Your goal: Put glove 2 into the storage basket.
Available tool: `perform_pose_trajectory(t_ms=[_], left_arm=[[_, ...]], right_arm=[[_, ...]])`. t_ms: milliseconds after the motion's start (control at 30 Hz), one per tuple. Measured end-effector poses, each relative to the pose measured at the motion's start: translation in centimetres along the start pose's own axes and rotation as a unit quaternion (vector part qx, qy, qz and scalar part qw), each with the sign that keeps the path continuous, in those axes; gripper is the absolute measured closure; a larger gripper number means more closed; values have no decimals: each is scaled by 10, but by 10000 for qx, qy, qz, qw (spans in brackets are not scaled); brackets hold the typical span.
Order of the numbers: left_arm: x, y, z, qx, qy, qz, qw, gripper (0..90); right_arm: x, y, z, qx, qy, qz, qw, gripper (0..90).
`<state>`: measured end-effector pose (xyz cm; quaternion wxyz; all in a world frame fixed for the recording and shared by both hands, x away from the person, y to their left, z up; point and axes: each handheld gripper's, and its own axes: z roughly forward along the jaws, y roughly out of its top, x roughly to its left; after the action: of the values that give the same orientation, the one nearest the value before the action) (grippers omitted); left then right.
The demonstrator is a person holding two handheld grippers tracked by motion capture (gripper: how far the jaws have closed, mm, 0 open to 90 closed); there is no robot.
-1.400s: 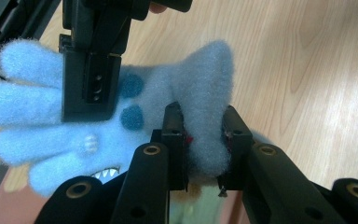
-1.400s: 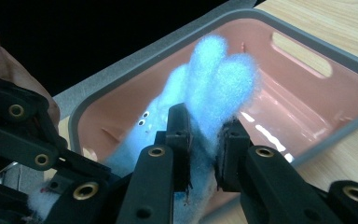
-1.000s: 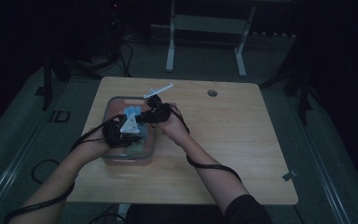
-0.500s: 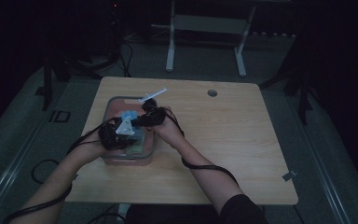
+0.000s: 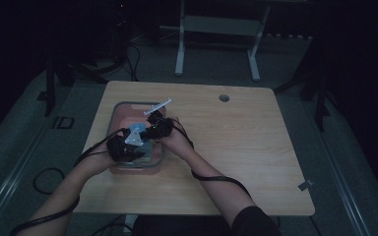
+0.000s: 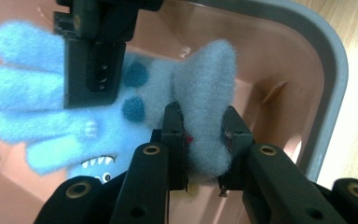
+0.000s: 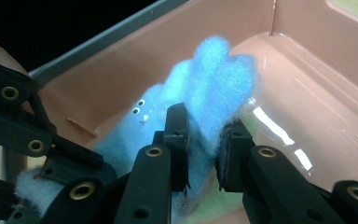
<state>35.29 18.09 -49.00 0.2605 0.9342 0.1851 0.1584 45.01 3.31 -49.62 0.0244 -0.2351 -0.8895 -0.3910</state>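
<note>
A fuzzy blue glove (image 6: 135,107) with a monster face hangs inside a pink bin (image 6: 270,56) with a grey rim. My left gripper (image 6: 200,130) is shut on its pale grey-blue cuff (image 6: 209,79). My right gripper (image 7: 203,140) pinches the glove's bright blue fingers (image 7: 214,84); its jaws have just been opening a little, with the fleece still pressed between the pads. The two grippers face each other across the glove, close together above the bin (image 5: 128,105) floor. Both hands (image 5: 177,142) meet over the bin in the high view.
The bin sits on the left part of a wooden table (image 5: 236,147) with a round hole (image 5: 224,98) near its far edge. Cables trail from both grippers off the table's front. The bin's walls stand close around the jaws.
Both hands have sunk lower into the bin with the glove stretched between them.
</note>
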Motion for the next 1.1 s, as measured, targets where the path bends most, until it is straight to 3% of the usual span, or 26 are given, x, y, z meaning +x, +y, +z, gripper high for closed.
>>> perform_pose_trajectory(t_ms=[100, 167, 267, 567, 667, 767, 867, 900, 1033, 1100], left_arm=[[1, -1, 3, 36, -38, -16, 10000, 763], [2, -3, 8, 48, -41, -29, 10000, 762], [4, -3, 9, 36, -58, -76, 9999, 753], [5, -3, 9, 19, -64, -256, 9997, 621], [6, -3, 9, -27, -13, -337, 9994, 557], [7, -4, 4, -124, 123, -495, 9986, 426], [8, -3, 0, -248, 202, -639, 9974, 354], [7, -3, -2, -312, 210, -713, 9967, 282], [5, 0, -5, -408, 255, -836, 9953, 144], [4, 2, -5, -433, 231, -918, 9946, 143]], right_arm=[[0, 1, 1, 67, -21, -16, 10000, 754], [0, 1, 4, 255, -31, -65, 9996, 736], [-2, 2, 6, 368, -69, -45, 9993, 674], [-4, 3, -3, 280, -50, -86, 9996, 511], [-2, 5, -7, 239, -37, -126, 9996, 484], [0, 7, -14, 163, -34, -253, 9995, 437], [-1, 7, -18, 119, 25, -215, 9997, 399], [-2, 7, -22, 95, 82, -206, 9997, 364], [-4, 6, -31, 26, 129, -170, 9998, 273], [-4, 5, -36, 22, 124, -156, 9998, 242]])
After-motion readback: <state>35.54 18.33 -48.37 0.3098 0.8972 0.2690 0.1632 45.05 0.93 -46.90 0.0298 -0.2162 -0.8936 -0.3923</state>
